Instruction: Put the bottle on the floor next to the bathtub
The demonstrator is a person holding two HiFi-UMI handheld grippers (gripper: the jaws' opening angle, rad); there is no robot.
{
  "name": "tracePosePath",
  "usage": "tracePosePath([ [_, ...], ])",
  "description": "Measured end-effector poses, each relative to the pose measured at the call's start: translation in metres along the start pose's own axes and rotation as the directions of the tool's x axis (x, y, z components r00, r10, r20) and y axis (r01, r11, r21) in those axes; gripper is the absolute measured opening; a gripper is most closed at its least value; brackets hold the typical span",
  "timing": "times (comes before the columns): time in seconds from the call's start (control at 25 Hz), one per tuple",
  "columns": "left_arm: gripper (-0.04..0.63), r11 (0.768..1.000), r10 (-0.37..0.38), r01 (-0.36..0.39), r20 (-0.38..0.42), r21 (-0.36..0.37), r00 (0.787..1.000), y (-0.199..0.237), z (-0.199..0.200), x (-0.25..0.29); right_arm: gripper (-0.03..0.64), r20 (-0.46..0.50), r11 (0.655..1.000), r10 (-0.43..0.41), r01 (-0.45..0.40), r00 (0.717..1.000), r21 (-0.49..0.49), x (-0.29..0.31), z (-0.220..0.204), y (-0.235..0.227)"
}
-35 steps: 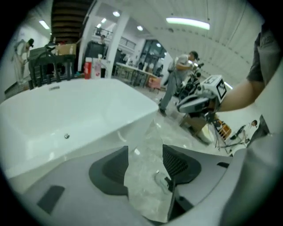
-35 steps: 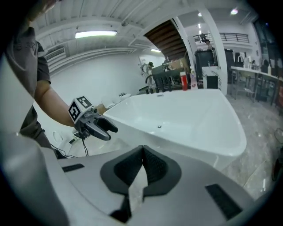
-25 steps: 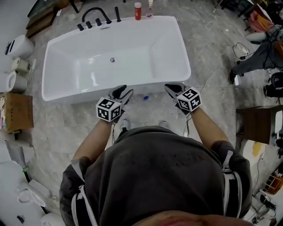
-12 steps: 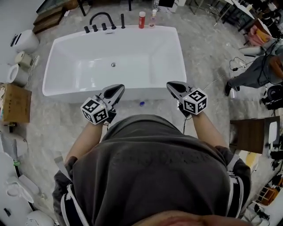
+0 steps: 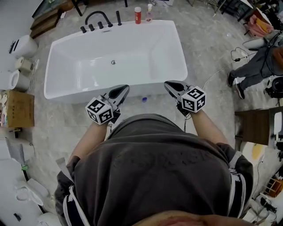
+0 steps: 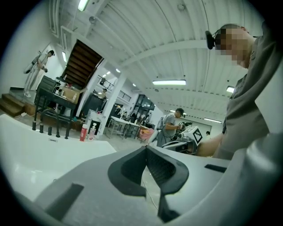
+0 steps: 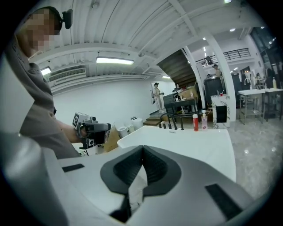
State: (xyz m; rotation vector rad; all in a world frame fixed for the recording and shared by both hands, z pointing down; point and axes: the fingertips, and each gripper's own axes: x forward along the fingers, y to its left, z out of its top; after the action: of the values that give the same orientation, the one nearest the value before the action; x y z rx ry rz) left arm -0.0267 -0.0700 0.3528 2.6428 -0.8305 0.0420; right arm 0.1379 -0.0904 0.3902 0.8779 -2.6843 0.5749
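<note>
Closest in, the person's grey shirt [image 5: 154, 176] fills the lower head view, with both forearms reaching forward. The left gripper [image 5: 122, 90] has just been closing, and its jaws now meet at the tips with nothing between them. The right gripper [image 5: 170, 84] is likewise pressed together and empty. Both hover over the near edge of the white bathtub [image 5: 132, 46]. Between them, a small blue object [image 5: 144, 99] lies on the grey marble floor [image 5: 208, 53], just beside the tub's near wall (too small to tell what it is). At the tub's far end stand a black faucet [image 5: 97, 16], a red bottle [image 5: 138, 14] and a clear pump bottle [image 5: 149, 12]. Whether the bottles rest on rim or floor is unclear.
</note>
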Motion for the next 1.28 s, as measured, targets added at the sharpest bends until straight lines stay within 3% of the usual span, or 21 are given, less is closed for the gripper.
tracePosePath([
  [1.28, 0.006, 0.999, 0.012, -0.011, 0.021, -0.044, 1.0, 0.007, 0.0, 0.001, -0.009, -0.053, 0.997, -0.007, 0.003, 0.999, -0.076, 0.006, -0.002, 0.006],
])
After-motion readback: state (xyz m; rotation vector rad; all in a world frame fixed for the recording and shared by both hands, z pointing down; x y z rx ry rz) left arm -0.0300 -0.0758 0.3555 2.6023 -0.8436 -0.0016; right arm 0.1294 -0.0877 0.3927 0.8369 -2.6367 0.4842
